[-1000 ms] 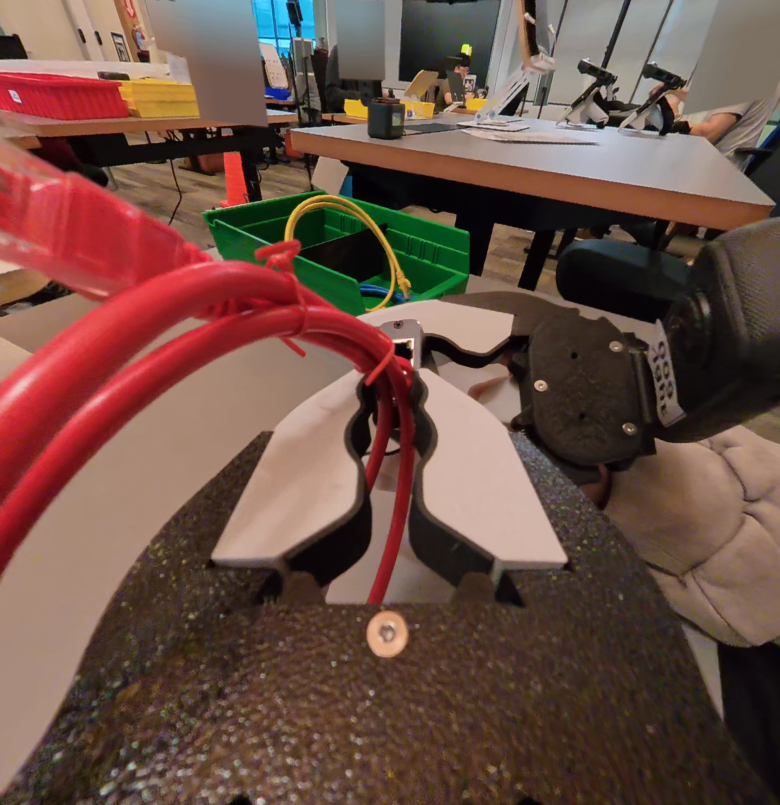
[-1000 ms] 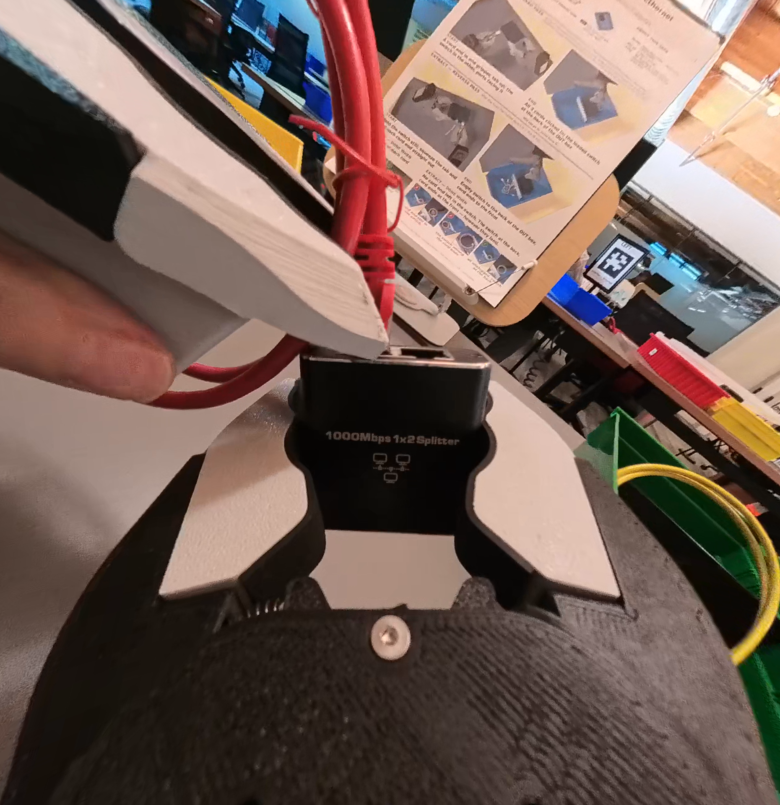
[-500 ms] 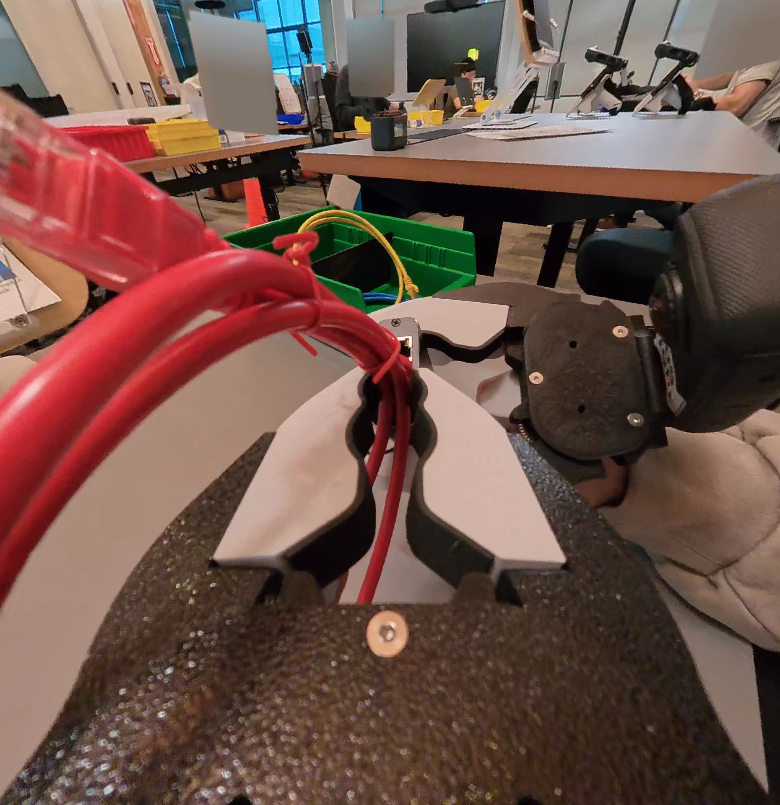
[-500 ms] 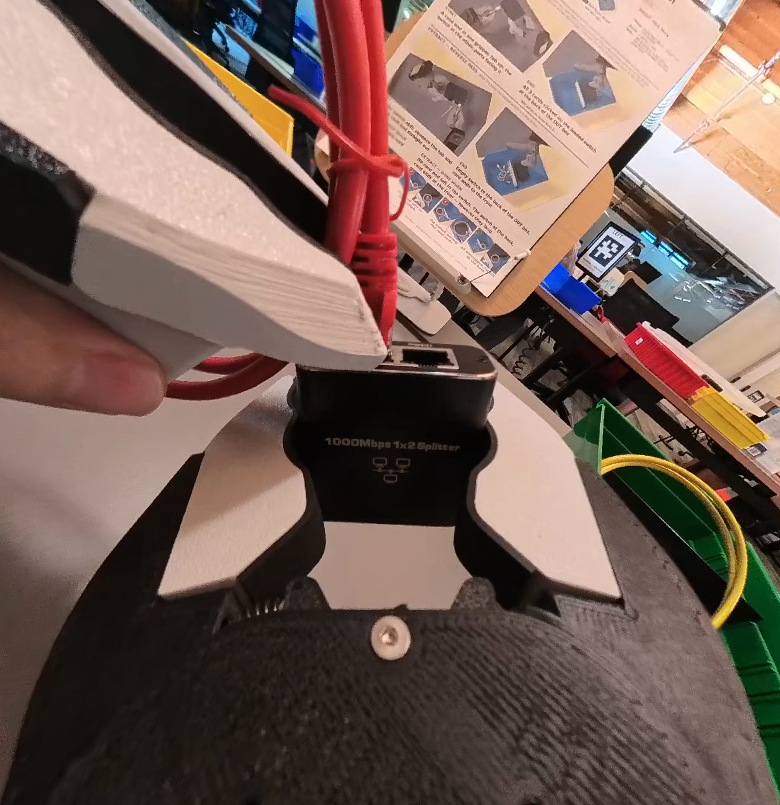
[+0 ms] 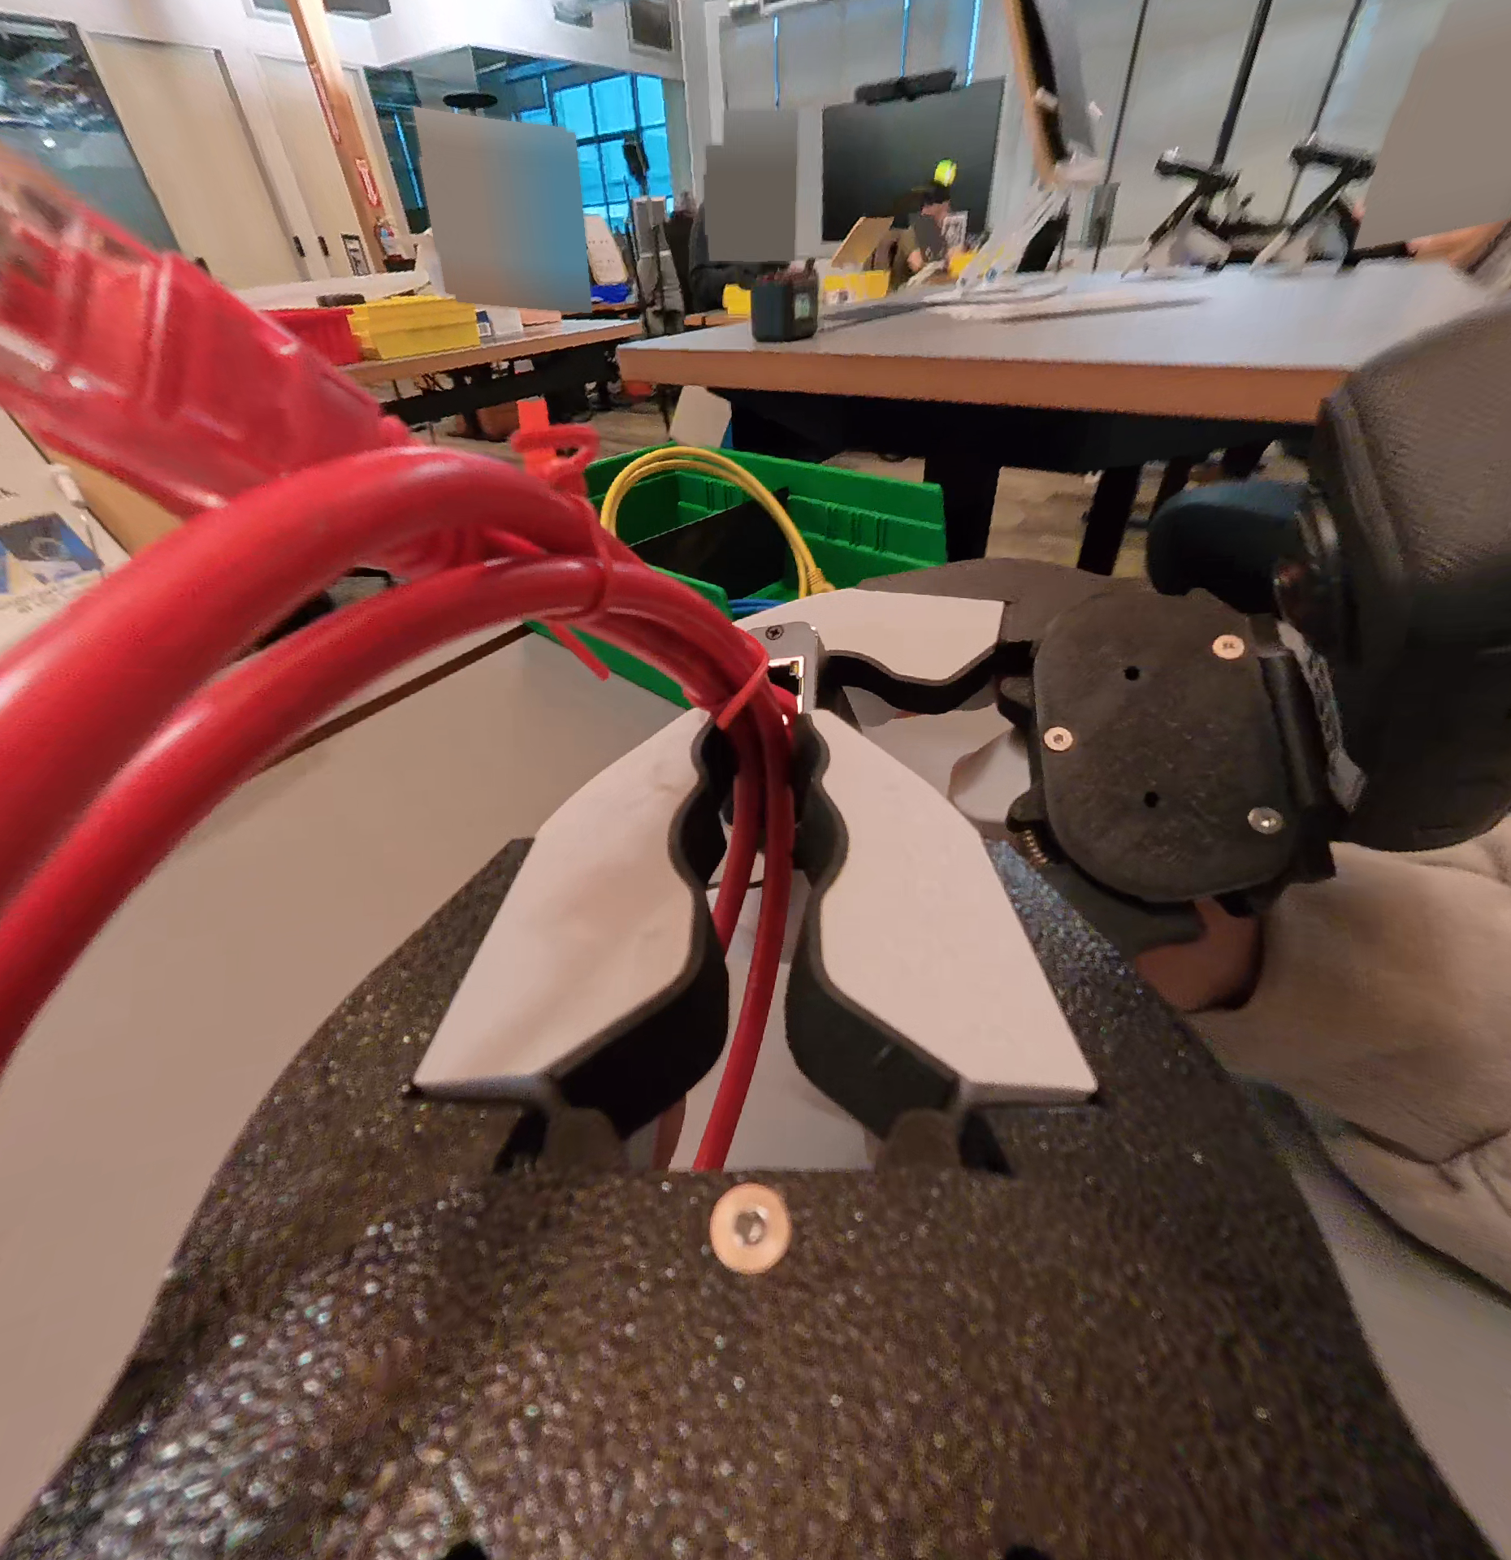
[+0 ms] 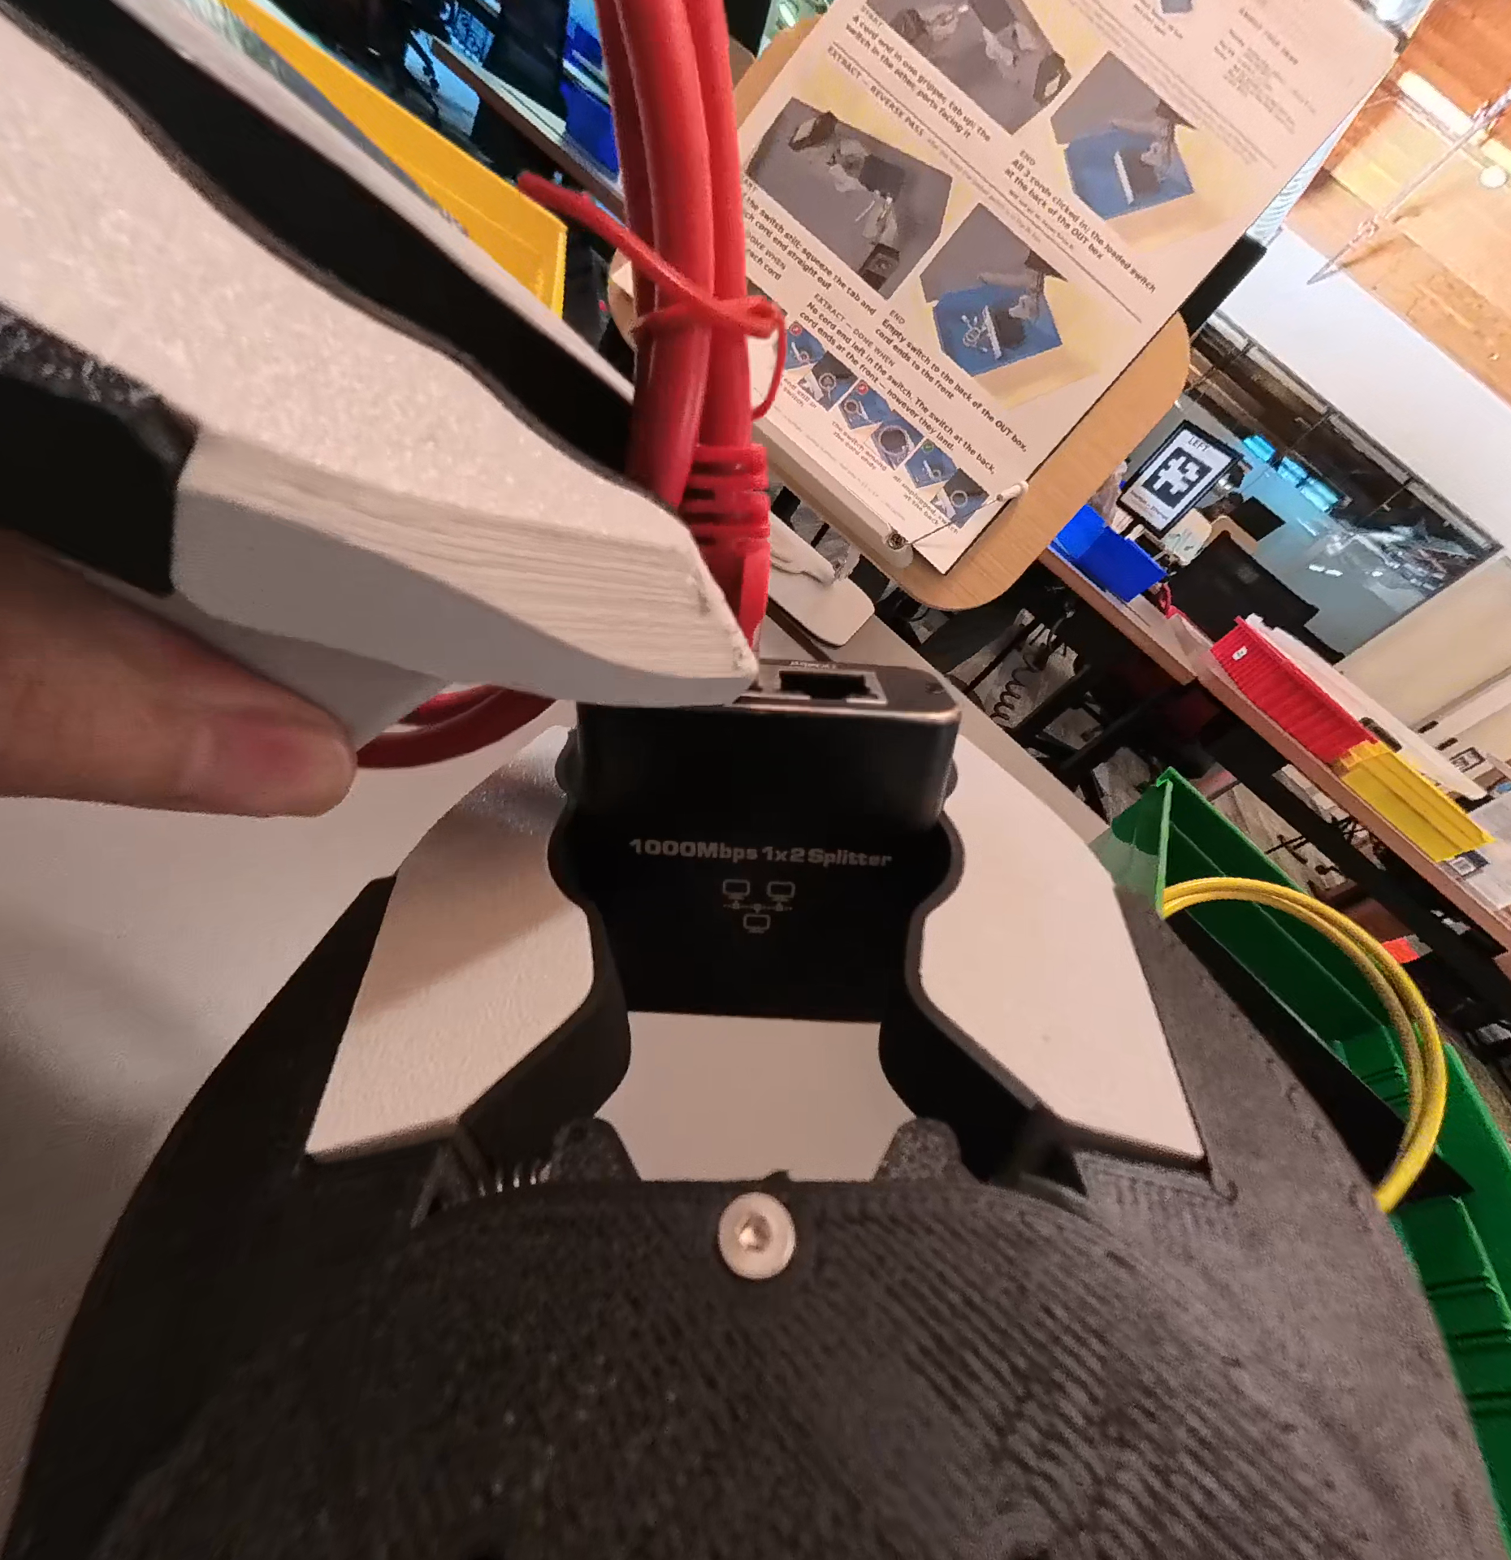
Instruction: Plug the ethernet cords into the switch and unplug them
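My right gripper (image 6: 760, 785) is shut on the small black switch (image 6: 756, 912), with its port face pointing away from the camera. One empty port (image 6: 828, 685) shows on that face. My left gripper (image 5: 756, 747) is shut on the red ethernet cord (image 5: 313, 574), just behind its plug. In the right wrist view the red plug (image 6: 727, 523) points down at the switch's left port. The left gripper's white finger (image 6: 398, 523) hides where they meet. The cord's other plug (image 5: 119, 329) hangs free at the upper left. The right gripper (image 5: 820, 671) and the switch (image 5: 793, 667) also show in the left wrist view.
A green bin (image 5: 862, 515) with a yellow cord (image 5: 701, 473) stands just behind; it also shows in the right wrist view (image 6: 1292, 954). An instruction sheet on a board (image 6: 971, 253) stands beyond the switch. A person's finger (image 6: 161, 726) is under the left gripper. Tables stand farther back.
Both grippers have tilted a little while keeping their holds. The switch's port face and its empty port now show more plainly in the right wrist view.
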The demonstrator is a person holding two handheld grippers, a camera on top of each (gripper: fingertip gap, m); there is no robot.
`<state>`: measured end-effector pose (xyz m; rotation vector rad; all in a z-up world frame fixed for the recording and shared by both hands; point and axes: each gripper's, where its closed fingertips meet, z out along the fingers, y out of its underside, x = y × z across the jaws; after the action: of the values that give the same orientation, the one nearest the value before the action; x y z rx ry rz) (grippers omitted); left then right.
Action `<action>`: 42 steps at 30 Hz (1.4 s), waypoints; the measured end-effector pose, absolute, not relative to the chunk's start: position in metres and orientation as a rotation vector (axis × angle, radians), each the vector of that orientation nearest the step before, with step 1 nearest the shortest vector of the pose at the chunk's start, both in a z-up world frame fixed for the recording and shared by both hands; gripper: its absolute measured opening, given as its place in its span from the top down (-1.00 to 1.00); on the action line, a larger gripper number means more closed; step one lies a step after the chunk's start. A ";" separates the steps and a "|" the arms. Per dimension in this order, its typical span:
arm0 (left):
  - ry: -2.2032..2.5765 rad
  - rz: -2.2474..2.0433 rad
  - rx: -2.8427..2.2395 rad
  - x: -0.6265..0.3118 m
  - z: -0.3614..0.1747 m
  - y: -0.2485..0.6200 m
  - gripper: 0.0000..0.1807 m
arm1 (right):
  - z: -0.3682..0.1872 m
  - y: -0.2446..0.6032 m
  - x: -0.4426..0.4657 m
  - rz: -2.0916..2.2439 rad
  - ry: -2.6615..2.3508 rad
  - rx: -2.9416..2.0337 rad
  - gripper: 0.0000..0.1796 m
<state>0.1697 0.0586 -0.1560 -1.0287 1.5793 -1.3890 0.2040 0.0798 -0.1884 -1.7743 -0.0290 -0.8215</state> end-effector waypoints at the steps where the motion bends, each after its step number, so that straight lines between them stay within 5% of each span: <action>1: 1.590 -1.355 -1.013 0.170 -0.156 0.058 0.85 | -0.189 0.080 0.204 -0.807 -0.021 -1.771 0.14; 42: 1.616 -1.276 -0.973 0.170 -0.145 0.055 0.85 | -0.180 0.084 0.194 -0.604 0.045 -1.671 0.13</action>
<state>0.1698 0.0552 -0.1448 -0.9734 1.6163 -1.2756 0.1943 0.0837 -0.1798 -1.6710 0.0453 -0.6039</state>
